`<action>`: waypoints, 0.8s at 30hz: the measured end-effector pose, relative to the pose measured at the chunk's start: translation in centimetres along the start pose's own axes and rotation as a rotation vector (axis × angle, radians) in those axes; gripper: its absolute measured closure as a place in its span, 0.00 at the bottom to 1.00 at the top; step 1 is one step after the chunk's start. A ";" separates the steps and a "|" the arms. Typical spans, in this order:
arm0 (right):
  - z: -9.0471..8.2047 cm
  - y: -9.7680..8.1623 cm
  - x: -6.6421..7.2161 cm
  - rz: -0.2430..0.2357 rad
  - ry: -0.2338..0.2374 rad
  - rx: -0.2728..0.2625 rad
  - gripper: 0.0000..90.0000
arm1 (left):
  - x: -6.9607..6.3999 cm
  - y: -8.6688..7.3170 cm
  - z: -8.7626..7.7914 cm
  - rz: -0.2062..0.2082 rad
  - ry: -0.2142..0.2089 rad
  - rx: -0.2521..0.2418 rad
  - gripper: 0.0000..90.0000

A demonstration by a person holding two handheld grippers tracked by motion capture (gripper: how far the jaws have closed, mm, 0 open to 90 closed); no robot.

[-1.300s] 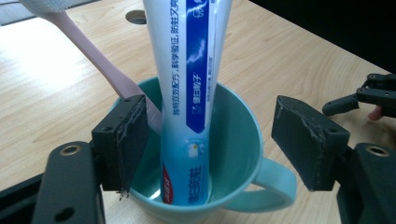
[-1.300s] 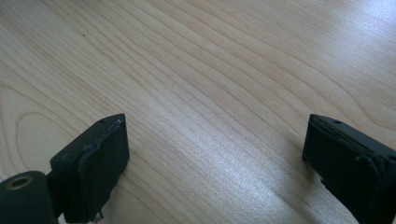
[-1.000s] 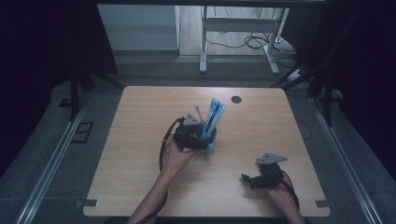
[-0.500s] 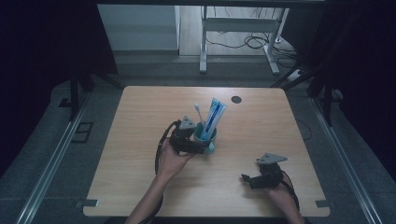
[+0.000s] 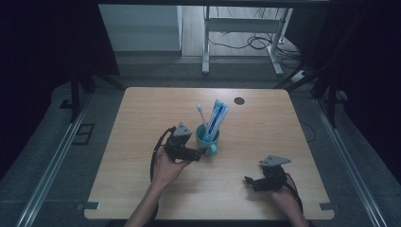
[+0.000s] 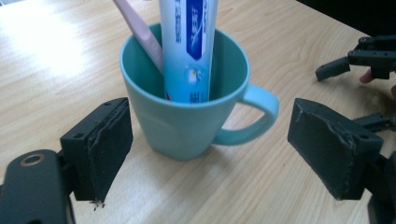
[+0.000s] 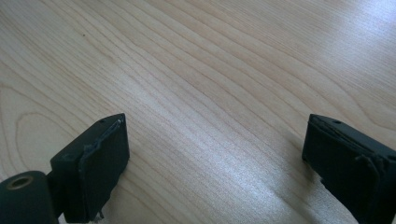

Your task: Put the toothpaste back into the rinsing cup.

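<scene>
From the high view, a teal mug [image 5: 207,140] is standing upright near the middle of the wooden table [image 5: 142,113], holding a white-headed toothbrush [image 5: 201,114] and a blue-and-white toothpaste tube [image 5: 216,118] that are leaning out above its rim; the left gripper [image 5: 202,152] is lying just beside the mug, while the right gripper [image 5: 249,180] is resting well apart near the table's front edge. In the left gripper view, the mug [image 6: 187,109], its handle pointing right, is sitting between the jaws, which have just been opening and are standing clear of its walls; the pink toothbrush handle [image 6: 140,32] is leaning against the tube [image 6: 189,46]. In the right gripper view, the jaws are spreading wide over bare wood [image 7: 210,93].
</scene>
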State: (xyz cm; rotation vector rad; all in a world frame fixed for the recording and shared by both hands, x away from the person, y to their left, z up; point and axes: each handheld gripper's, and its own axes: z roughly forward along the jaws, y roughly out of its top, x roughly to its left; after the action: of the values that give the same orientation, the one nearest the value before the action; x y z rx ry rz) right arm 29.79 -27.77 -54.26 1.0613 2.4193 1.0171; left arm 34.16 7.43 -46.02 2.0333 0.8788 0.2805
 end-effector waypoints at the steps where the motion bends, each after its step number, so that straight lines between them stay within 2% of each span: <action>1: 0.0 0.0 0.0 -0.002 -0.001 -0.002 0.08 | 0.0 -0.1 -0.1 -0.007 0.001 -0.001 0.16; 9: 0.0 0.0 0.0 0.000 -0.002 -0.002 0.08 | 0.3 -1.6 -0.7 -0.023 -0.002 0.005 0.16; 17: 0.0 0.0 0.0 0.000 -0.002 -0.002 0.08 | 0.3 -3.1 -1.2 -0.011 0.014 0.028 0.16; 24: 0.0 0.0 0.0 -0.001 -0.002 -0.002 0.08 | 0.2 -4.3 -1.4 -0.019 0.015 0.041 0.15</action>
State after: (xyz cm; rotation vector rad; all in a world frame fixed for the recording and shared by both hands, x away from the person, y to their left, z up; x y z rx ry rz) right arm 29.80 -27.78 -54.27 1.0604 2.4161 1.0178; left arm 31.57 10.06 -48.71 2.0617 0.9196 0.2691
